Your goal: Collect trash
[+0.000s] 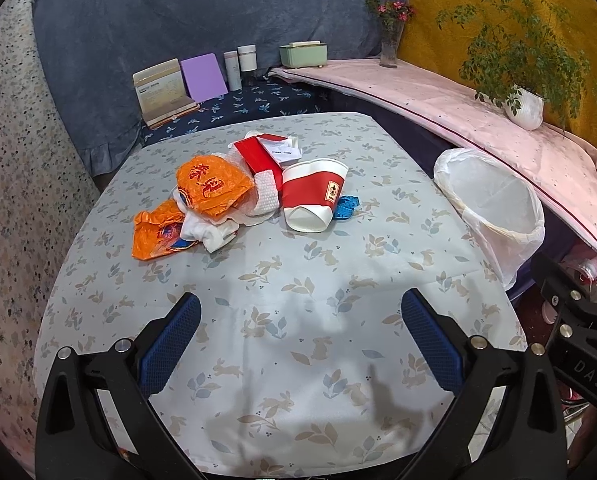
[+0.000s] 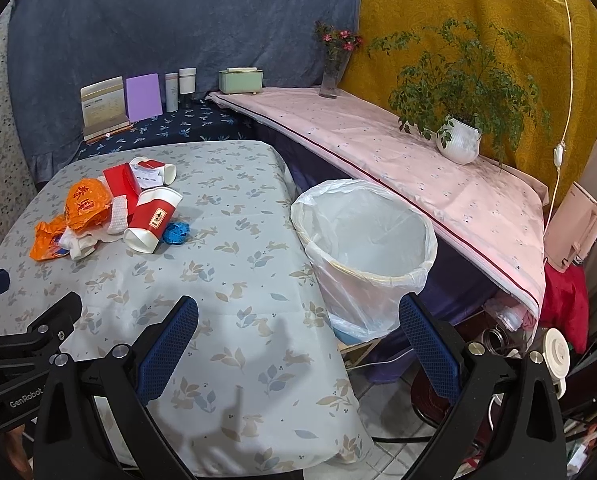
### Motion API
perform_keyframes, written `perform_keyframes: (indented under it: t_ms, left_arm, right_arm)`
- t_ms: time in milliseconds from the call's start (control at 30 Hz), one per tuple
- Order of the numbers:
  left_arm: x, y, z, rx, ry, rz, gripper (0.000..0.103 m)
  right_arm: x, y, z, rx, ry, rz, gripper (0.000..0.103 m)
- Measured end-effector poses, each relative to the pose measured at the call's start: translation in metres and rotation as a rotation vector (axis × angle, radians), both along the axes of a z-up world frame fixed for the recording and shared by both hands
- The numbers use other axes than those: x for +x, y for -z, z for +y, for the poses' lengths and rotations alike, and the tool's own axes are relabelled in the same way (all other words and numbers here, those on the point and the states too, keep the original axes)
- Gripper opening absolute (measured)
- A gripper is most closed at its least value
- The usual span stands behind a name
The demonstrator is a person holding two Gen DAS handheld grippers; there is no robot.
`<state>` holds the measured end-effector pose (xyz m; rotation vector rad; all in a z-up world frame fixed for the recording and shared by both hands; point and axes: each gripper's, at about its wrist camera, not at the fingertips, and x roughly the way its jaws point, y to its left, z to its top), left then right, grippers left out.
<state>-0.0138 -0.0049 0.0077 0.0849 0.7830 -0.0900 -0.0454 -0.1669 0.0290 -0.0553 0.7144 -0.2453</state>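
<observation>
A heap of trash lies on the far half of the floral tablecloth: a crushed red-and-white paper cup, orange wrappers, a red carton, white tissue, a blue tape roll and a second cup. A bin lined with a white bag stands off the table's right edge. My left gripper hangs open over the near cloth, well short of the heap. My right gripper is open above the table's right edge, beside the bin.
A pink-covered shelf runs along the right with a potted plant, a flower vase and a green box. Bottles and cards stand on a dark cloth behind the table. Clutter lies on the floor at right.
</observation>
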Motion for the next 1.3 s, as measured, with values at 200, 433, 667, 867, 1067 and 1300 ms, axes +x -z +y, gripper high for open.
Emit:
perform_keyframes:
  t_ms: [200,433,667,867,1067,1300]
  left_arm:
    - [-0.001,-0.001,-0.003,0.006,0.015,-0.010,0.096]
    - [0.003,0.001,-0.001,-0.003,0.002,0.000,0.096]
    - [0.010,-0.001,0.007,-0.034,-0.020,-0.020,0.096]
    - [0.023,0.005,0.013,-0.019,-0.029,0.006,0.096]
    - [0.037,0.013,0.033,-0.021,-0.067,0.011,0.096]
    - [0.069,0.028,0.074,-0.026,-0.133,0.036,0.096]
  right_arm:
    - [0.000,0.001,-0.003,0.000,0.009,-0.002,0.096]
    - [0.000,0.001,-0.006,-0.004,0.019,-0.011,0.096]
    - [0.005,0.001,-0.005,-0.017,0.028,-0.020,0.096]
    - [0.018,0.002,-0.001,-0.043,0.036,-0.021,0.096]
    - [0.037,0.006,0.008,-0.025,0.006,-0.024,0.096]
    - [0.072,0.021,0.027,0.071,-0.058,0.011,0.096]
